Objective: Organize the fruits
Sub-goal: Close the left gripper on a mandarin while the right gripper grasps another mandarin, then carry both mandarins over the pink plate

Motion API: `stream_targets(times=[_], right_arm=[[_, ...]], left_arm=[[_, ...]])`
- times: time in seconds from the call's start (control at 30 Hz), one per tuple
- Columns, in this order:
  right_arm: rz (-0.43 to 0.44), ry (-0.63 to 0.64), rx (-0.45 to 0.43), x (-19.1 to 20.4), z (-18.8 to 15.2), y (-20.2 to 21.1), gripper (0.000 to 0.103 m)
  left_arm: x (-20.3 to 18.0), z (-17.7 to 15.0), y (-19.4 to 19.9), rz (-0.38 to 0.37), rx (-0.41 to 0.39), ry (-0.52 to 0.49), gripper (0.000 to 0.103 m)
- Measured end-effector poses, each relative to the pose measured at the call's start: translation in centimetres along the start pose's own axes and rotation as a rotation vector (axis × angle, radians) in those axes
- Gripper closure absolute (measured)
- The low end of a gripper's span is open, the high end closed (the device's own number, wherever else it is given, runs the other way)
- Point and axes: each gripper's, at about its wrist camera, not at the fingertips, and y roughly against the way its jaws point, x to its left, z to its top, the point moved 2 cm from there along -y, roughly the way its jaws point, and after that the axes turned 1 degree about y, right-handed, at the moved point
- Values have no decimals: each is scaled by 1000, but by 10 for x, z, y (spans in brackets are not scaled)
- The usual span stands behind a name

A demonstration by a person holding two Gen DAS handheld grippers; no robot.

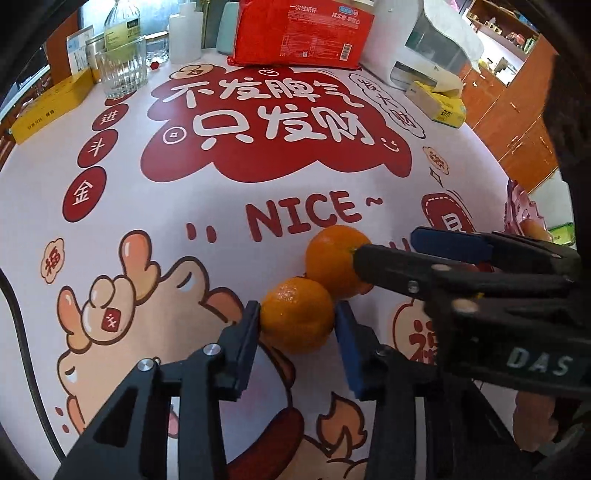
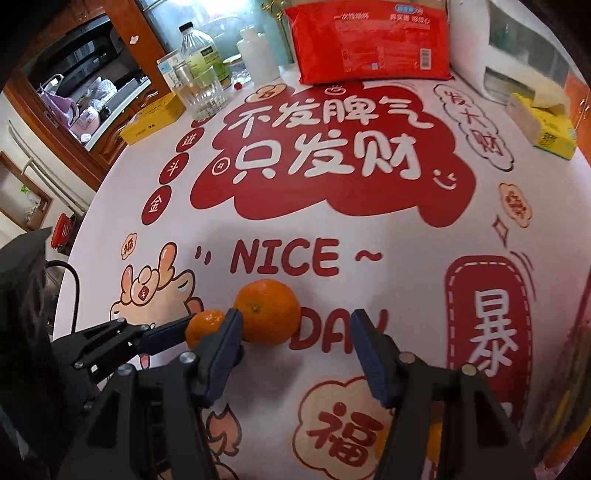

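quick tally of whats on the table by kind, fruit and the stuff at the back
oranges: 2
clear bottle: 1
white bottle: 1
ribbed glass: 1
red packet: 1
yellow box: 1
tissue pack: 1
total: 8

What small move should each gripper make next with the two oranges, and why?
Probably close the right gripper. Its jaws stand open around the larger round orange, one finger near its left side, the other well clear. The left gripper already has its blue pads against the smaller round orange. The two fruits touch on the printed tablecloth, so lifting one alone might roll the other.
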Motion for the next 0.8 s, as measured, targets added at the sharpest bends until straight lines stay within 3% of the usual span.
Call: stream_targets(times=[0.3,0.4,0.63,0.8], right_arm=[[36,28,49,13,1,-24,42],[23,44,54,19,2,-32,53],[-8,67,57,27,0,-30,58],[2,57,14,25,-6,-4,59]], left_arm=[[59,-2,17,81,-16,162,65],[71,-4,19,88,-23,199,65],[66,-4,30,89,-42,194,65],[44,0,55,80,-82,150,65]])
